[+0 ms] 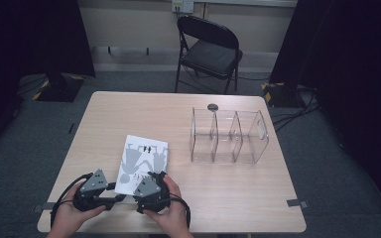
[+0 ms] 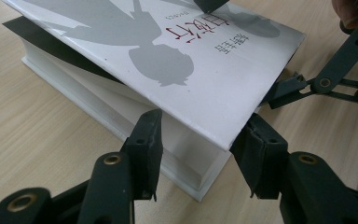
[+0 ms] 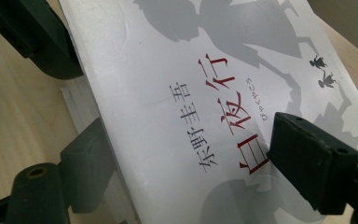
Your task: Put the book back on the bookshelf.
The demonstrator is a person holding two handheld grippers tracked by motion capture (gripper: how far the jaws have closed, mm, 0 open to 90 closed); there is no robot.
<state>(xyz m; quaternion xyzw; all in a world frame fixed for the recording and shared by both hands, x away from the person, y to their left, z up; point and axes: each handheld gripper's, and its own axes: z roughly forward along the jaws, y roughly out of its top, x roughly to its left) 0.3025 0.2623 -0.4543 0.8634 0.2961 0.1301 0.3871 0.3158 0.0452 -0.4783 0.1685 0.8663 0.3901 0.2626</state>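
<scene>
in the high view a white book (image 1: 144, 162) lies on the desk (image 1: 228, 198), left of middle and toward the near edge. the left gripper (image 1: 113, 192) sits at the book's near left corner, the right gripper (image 1: 155, 174) at its near edge, just beside the left one; a hand grips each from the near side. a clear rack (image 1: 228, 136) with upright dividers stands well apart to the right, a small dark disc (image 1: 213, 106) just beyond it, and a black chair (image 1: 209, 49) stands on the floor past the far edge.

in the left gripper view the book (image 2: 182, 88) is seen from its corner: the cover is raised off the white page block, a dark gap showing beneath it. the left gripper (image 2: 205, 140) has its jaws partly open, one on each side of that corner, close to it; whether they press on it i cannot tell. the right gripper's linkage (image 2: 326, 81) reaches the cover's edge at the right.

in the right gripper view the cover (image 3: 191, 107) with grey silhouettes and red and black lettering runs between the jaws. the right gripper (image 3: 196, 158) has one jaw under the cover's edge and one over its printed face, standing wide; a firm pinch i cannot tell. the other gripper (image 3: 32, 37) shows dark at upper left.
</scene>
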